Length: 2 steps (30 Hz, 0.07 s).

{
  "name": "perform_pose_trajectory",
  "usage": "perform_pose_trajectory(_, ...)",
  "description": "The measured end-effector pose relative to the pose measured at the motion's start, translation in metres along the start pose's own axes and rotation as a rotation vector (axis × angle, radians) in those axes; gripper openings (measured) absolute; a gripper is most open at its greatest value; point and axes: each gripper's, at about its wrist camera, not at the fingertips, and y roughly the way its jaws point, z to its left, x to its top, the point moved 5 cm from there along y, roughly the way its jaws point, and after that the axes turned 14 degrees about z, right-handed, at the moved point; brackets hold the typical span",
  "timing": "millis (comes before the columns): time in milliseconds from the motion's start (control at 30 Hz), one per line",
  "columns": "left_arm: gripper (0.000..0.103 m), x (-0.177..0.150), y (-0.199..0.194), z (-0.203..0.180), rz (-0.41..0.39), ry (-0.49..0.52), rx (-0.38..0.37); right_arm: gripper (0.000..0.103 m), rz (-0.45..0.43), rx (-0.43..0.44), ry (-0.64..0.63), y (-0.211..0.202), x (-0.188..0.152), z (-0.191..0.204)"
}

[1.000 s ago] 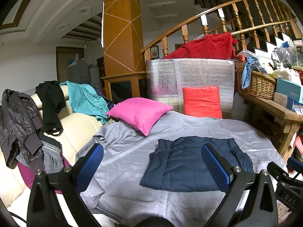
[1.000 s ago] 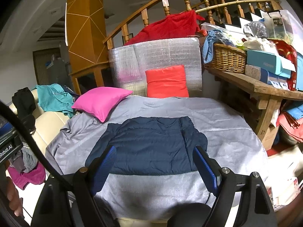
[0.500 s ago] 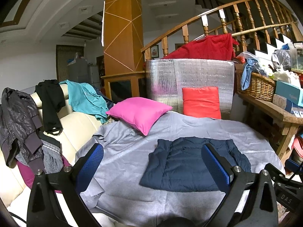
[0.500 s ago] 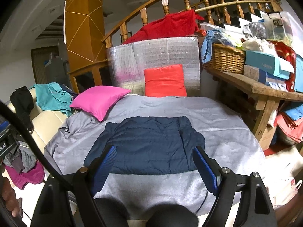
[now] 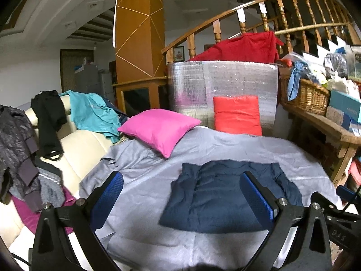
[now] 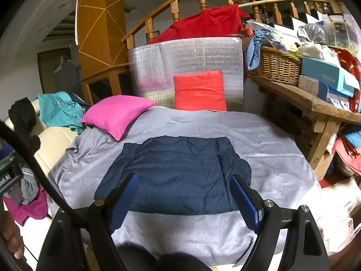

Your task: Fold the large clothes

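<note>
Item: navy padded jacket, lying flat and spread on a grey sheet that covers the bed, roughly at the middle of the sheet, collar end away from the cameras, sleeves folded in along the sides as far as the fisheye view lets one judge. Left gripper: jaws wide apart, blue pads facing each other, nothing between them, held above the near edge of the sheet to the left of the jacket. Right gripper: jaws likewise wide apart and empty, held over the jacket's near hem, not touching it. Pink cushion: on the far left part of the sheet, tilted, apart from the jacket. Red cushion: upright at the head of the bed, leaning on a silver foil panel. Red cloth: draped above the panel, before the wooden stair railing. Cream sofa: left of the bed, carrying a teal garment, a black garment and a dark grey jacket. Wooden counter: right of the bed, carrying a wicker basket and boxes.
</note>
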Motion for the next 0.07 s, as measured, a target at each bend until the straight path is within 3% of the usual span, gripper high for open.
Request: perform_pose_trajectory(67,0.102,0.0052,0.0140,0.0041,0.006,-0.017,-0.003,0.085,0.010,0.017,0.012,0.0120,0.0104,-0.0086)
